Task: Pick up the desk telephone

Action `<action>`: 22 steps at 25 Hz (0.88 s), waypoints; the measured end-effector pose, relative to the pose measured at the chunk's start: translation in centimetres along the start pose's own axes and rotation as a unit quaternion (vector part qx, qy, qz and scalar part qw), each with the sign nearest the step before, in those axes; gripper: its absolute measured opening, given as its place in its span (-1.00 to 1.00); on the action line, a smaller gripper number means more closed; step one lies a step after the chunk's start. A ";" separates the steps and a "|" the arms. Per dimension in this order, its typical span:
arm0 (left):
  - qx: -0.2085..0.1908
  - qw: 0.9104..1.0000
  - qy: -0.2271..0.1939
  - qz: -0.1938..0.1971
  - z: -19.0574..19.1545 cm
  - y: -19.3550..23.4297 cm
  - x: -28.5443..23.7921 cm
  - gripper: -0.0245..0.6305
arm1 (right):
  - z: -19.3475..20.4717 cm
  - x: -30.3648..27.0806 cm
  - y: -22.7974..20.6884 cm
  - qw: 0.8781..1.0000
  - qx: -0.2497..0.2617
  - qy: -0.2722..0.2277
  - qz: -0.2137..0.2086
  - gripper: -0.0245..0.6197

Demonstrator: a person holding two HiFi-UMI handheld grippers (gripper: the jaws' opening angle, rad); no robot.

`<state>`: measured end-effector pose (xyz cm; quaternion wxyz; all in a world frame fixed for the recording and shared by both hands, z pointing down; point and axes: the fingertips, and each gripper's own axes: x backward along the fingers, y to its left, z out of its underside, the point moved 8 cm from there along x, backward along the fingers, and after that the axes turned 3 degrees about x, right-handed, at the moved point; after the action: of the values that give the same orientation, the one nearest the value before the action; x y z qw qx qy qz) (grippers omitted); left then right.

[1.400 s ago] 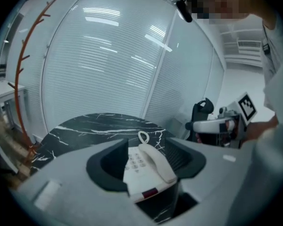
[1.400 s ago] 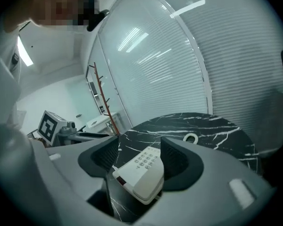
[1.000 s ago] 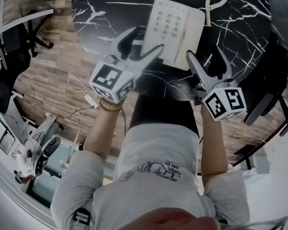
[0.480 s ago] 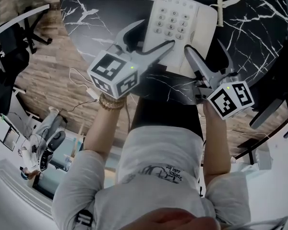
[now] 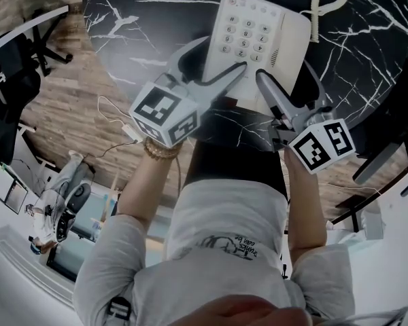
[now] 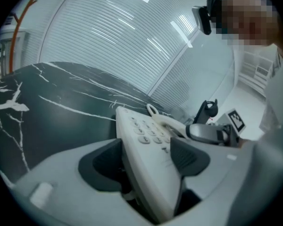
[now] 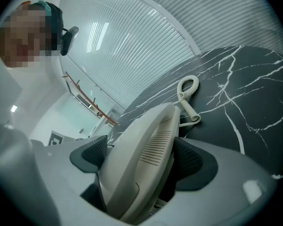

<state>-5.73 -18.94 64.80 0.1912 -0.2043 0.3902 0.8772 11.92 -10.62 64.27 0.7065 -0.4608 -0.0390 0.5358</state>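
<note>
The white desk telephone (image 5: 248, 36) lies on the round black marble table (image 5: 143, 26), its keypad up and its handset along the right side. My left gripper (image 5: 217, 54) straddles the phone's near left corner. In the left gripper view the phone body (image 6: 146, 135) runs between the dark pads of the left gripper (image 6: 148, 161); the jaws are closing and no firm press shows. My right gripper (image 5: 285, 77) straddles the near right edge. In the right gripper view the handset (image 7: 146, 149) sits between the closing jaws of the right gripper (image 7: 139, 161), with a dark gap at the right pad.
The coiled cord (image 5: 323, 5) trails off the phone's far right corner onto the table, also visible as a cord (image 7: 186, 91) in the right gripper view. Office chairs (image 5: 13, 66) stand on the wood floor at left, another chair (image 5: 387, 148) at right. A thin cable (image 5: 115, 124) lies on the floor.
Both grippers have come down and forward onto the phone's near edge. The left one, earlier beside the phone's left side, now has the corner between its fingers.
</note>
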 end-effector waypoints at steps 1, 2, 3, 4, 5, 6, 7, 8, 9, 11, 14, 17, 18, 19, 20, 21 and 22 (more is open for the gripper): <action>-0.003 1.000 -0.005 -0.004 0.1 -0.2 0.0 0.04 | 0.0 0.0 0.2 1.000 0.006 0.002 0.003 0.43; -0.007 1.000 -0.010 -0.007 0.1 -0.3 0.1 0.04 | 0.0 0.0 0.3 1.000 0.012 0.004 0.006 0.44; -0.013 1.000 -0.014 -0.011 0.0 -0.5 0.2 0.04 | 0.0 0.0 0.5 1.000 0.016 0.005 0.009 0.44; -0.020 1.000 -0.016 -0.014 -0.1 -0.8 0.2 0.04 | 0.0 0.0 0.5 1.000 0.017 0.005 0.013 0.44; -0.027 0.999 -0.017 -0.018 -0.3 -1.0 0.2 0.03 | 0.0 0.1 0.6 1.000 0.017 0.004 0.016 0.44; -0.032 0.999 -0.018 -0.021 -0.4 -1.2 0.2 0.03 | 0.0 0.2 0.6 1.000 0.015 0.003 0.018 0.44; -0.035 0.999 -0.020 -0.023 -0.6 -1.5 0.2 0.03 | 0.0 0.3 0.7 1.000 0.013 0.001 0.020 0.44; -0.036 0.999 -0.022 -0.025 -0.6 -1.7 0.3 0.03 | -0.1 0.5 0.8 1.000 0.013 0.000 0.022 0.44; -0.036 0.999 -0.025 -0.027 -0.7 -1.9 0.3 0.03 | -0.2 0.7 1.0 1.000 0.014 -0.001 0.024 0.44; -0.038 0.998 -0.032 -0.029 -1.0 -2.3 0.6 0.02 | -0.6 1.0 1.5 0.999 0.019 -0.002 0.029 0.44; -0.047 0.997 -0.042 -0.035 -1.7 -3.2 0.9 0.03 | -1.2 1.5 2.1 0.999 0.025 -0.004 0.035 0.45; -0.055 0.996 -0.052 -0.039 -2.4 -4.4 1.5 0.03 | -1.9 2.2 2.9 0.999 0.031 -0.008 0.036 0.45; -0.058 0.996 -0.055 -0.040 -2.7 -4.8 1.7 0.03 | -2.2 2.5 3.2 0.999 0.033 -0.010 0.035 0.45; -0.060 0.996 -0.058 -0.040 -3.1 -5.2 1.9 0.02 | -2.6 2.8 3.6 0.999 0.034 -0.012 0.035 0.45; -0.062 0.995 -0.061 -0.040 -3.5 -5.7 2.2 0.02 | -3.0 3.2 3.9 0.999 0.036 -0.014 0.034 0.45; -0.064 0.995 -0.064 -0.040 -3.9 -6.1 2.4 0.02 | -3.4 3.5 4.3 0.999 0.038 -0.016 0.034 0.45; -0.065 0.995 -0.067 -0.040 -4.4 -6.7 2.7 0.02 | -4.0 3.9 4.8 0.998 0.040 -0.017 0.034 0.45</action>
<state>-3.75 -17.69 56.69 0.2378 -0.1721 0.3097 0.9044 12.28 -9.95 56.97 0.7048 -0.4239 -0.0142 0.5687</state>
